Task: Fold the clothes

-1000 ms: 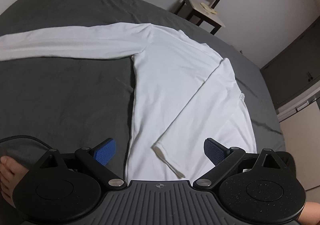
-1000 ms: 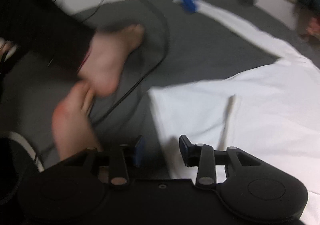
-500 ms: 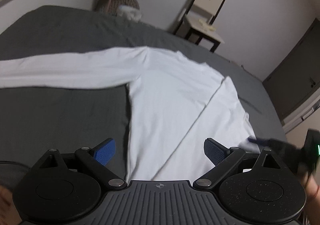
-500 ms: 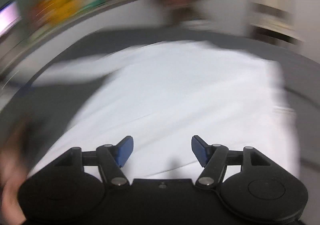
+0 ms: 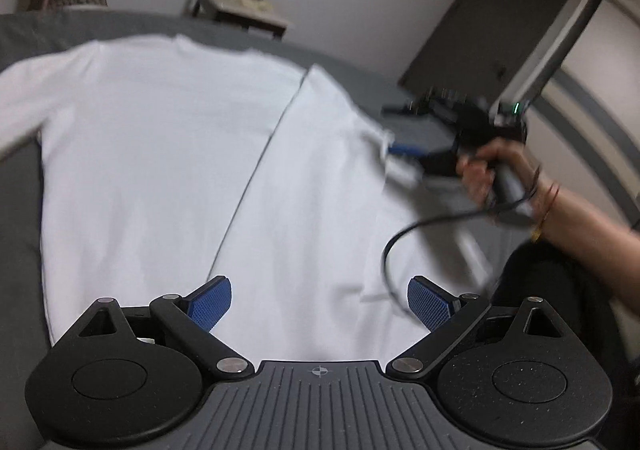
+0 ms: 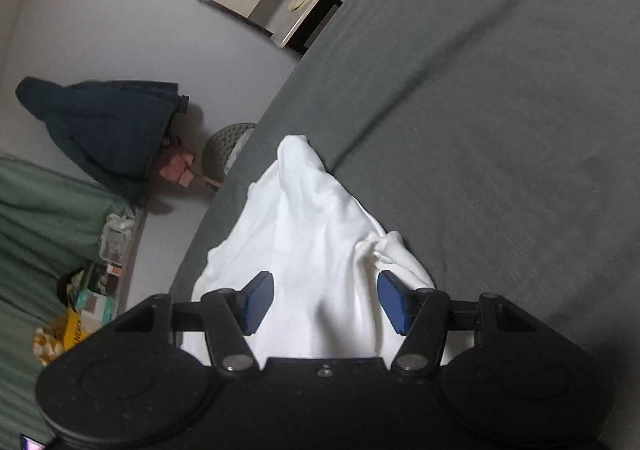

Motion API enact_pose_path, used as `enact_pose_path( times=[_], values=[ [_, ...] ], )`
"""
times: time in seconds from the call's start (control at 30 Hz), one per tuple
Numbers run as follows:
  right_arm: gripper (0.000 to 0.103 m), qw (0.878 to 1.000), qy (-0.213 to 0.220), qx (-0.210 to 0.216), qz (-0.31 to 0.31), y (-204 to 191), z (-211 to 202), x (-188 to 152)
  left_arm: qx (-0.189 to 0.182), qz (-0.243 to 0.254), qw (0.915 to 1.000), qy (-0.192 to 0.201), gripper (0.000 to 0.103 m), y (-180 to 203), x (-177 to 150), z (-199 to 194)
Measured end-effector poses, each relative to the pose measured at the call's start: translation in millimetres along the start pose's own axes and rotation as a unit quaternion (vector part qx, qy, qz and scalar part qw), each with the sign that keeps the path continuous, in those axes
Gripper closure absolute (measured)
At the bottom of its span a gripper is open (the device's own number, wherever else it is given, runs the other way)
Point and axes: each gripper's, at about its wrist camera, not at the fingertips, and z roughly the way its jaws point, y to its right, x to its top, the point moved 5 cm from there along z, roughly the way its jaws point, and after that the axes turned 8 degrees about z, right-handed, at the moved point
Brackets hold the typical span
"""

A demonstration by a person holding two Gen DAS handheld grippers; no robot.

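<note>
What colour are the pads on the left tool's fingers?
Blue pads, clearest in the left wrist view.

White shirt; plain grey bedcover; blue gripper pads.

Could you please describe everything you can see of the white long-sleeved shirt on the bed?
The white shirt is plain, soft-looking knit, spread flat on the grey bed cover. One sleeve is folded lengthwise over the body, its edge forming a long diagonal line; the other runs off to the left. The right tongs, held in a hand, reach the shirt's right edge, where the fabric bunches between open blue pads. The left tongs hover open above the hem.
</note>
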Motion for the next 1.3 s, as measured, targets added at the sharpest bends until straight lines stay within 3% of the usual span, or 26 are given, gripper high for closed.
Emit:
enact_pose_path(
  times=[0.17, 0.27, 0.43, 0.53, 0.57, 0.7, 0.8, 0.9, 0.97, 1.03, 1.1, 1.2, 1.3],
  values=[
    [0.045, 0.999, -0.005, 0.041, 0.025, 7, 14, -3, -0.004, 0.003, 0.9996, -0.028, 0.007, 3, -16, 6],
    [0.046, 0.996, 0.023, 0.057, 0.059, 17, 12, 4, 0.001, 0.024, 0.9991, -0.034, 0.008, 8, -21, 4],
    [0.059, 0.984, 0.083, 0.061, 0.143, 44, -12, 15, 0.008, 0.039, 0.9985, -0.037, 0.007, 10, -22, 2],
    [0.066, 0.983, 0.083, 0.046, 0.155, 52, -10, 16, 0.011, 0.044, 0.9982, -0.04, 0.007, 9, -21, 4],
    [0.066, 0.985, 0.082, 0.039, 0.149, 50, -13, 14, 0.012, 0.048, 0.9979, -0.042, 0.007, 10, -21, 4],
    [0.043, 0.987, 0.101, 0.017, 0.121, 40, -36, 7, 0.017, 0.071, 0.9956, -0.059, 0.007, 15, -18, -1],
    [0.037, 0.989, 0.114, 0.032, 0.086, 26, -53, 7, 0.019, 0.052, 0.9983, -0.018, 0.007, 9, -8, -22],
    [0.034, 0.992, 0.114, 0.05, 0.026, 5, -50, 5, 0.079, -0.031, 0.9945, 0.062, 0.007, -27, 7, -58],
    [0.034, 0.993, 0.101, 0.065, -0.014, -11, -41, 0, 0.14, -0.118, 0.9756, 0.121, 0.007, -66, 12, -90],
    [0.034, 0.992, 0.085, 0.074, -0.052, -24, -35, -8, 0.197, -0.197, 0.942, 0.186, 0.007, -108, 9, -132],
    [0.034, 0.991, 0.068, 0.08, -0.086, -35, -31, -17, 0.247, -0.233, 0.9146, 0.219, 0.007, -147, 0, -171],
    [0.034, 0.986, 0.043, 0.088, -0.137, -51, -25, -31, 0.308, -0.271, 0.8886, 0.205, 0.007, -204, -11, -220],
    [0.034, 0.977, 0.019, 0.095, -0.188, -67, -19, -46, 0.335, -0.346, 0.8614, 0.162, 0.007, -253, -6, -270]
  ],
)
